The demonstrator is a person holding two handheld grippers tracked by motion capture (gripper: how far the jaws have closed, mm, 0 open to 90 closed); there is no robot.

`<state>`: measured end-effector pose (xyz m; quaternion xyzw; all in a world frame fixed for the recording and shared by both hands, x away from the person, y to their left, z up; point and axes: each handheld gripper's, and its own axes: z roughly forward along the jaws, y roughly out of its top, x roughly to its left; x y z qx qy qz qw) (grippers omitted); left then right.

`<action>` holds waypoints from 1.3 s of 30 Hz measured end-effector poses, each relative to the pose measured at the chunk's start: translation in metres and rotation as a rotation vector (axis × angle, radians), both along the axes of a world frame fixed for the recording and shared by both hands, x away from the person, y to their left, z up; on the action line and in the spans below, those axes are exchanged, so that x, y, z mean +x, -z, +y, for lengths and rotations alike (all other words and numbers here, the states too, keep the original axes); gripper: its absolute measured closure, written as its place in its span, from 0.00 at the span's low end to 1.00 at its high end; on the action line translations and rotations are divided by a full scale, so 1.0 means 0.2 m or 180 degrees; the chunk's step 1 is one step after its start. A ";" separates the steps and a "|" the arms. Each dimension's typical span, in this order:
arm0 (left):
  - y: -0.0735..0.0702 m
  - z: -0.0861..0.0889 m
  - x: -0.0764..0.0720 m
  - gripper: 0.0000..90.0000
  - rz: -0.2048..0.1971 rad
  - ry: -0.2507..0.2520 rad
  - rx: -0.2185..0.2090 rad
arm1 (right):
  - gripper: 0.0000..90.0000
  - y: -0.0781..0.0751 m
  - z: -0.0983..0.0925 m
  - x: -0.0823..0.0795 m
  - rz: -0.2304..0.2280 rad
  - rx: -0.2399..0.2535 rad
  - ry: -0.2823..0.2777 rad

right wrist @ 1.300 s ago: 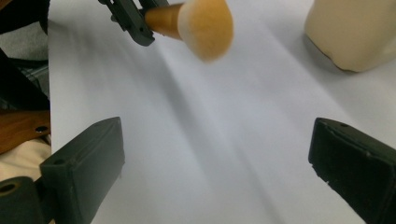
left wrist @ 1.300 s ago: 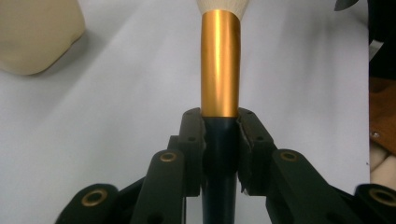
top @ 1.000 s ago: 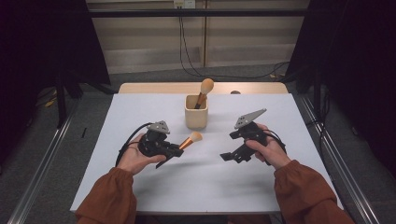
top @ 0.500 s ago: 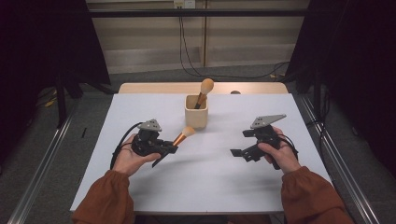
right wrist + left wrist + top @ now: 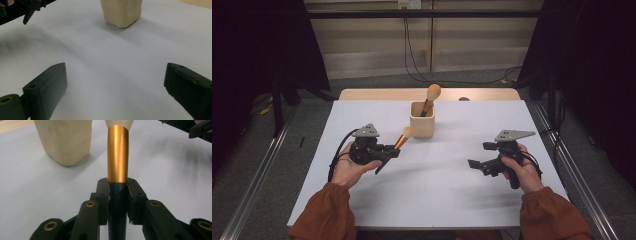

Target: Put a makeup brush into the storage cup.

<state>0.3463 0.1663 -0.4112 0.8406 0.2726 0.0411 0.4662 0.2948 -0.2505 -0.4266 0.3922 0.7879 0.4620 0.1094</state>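
Left gripper view: left tool [image 5: 118, 192] clamps the makeup brush [image 5: 118, 157] by its dark handle. Right tool [image 5: 116, 92] gapes wide, empty, above the tabletop [image 5: 100, 57].

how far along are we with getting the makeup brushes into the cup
Done: one brush stands in the cream cup, bristles up. In hand: the left gripper is shut on a second brush by its dark handle, bristles toward the cup. Left: getting it into the cup. The right gripper is open and holds nothing.
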 end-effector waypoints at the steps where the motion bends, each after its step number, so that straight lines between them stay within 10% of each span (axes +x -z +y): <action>1: 0.00 0.00 0.00 0.83 -0.0032 -0.0010 0.0007 | 0.07 0.00 0.00 0.00 -0.0010 -0.0005 0.0023; 9: -0.01 0.02 0.00 0.83 -0.0103 -0.0150 -0.0199 | 0.07 0.03 -0.02 -0.05 0.0017 -0.0017 0.0126; 18: -0.04 0.05 -0.01 0.83 -0.0301 -0.0261 -0.0494 | 0.10 0.08 -0.08 -0.10 -0.0307 0.0268 0.0554; 39: -0.08 0.06 0.02 0.83 -0.0528 -0.0539 -0.0782 | 0.00 0.12 -0.13 -0.21 -0.0504 0.0308 0.0821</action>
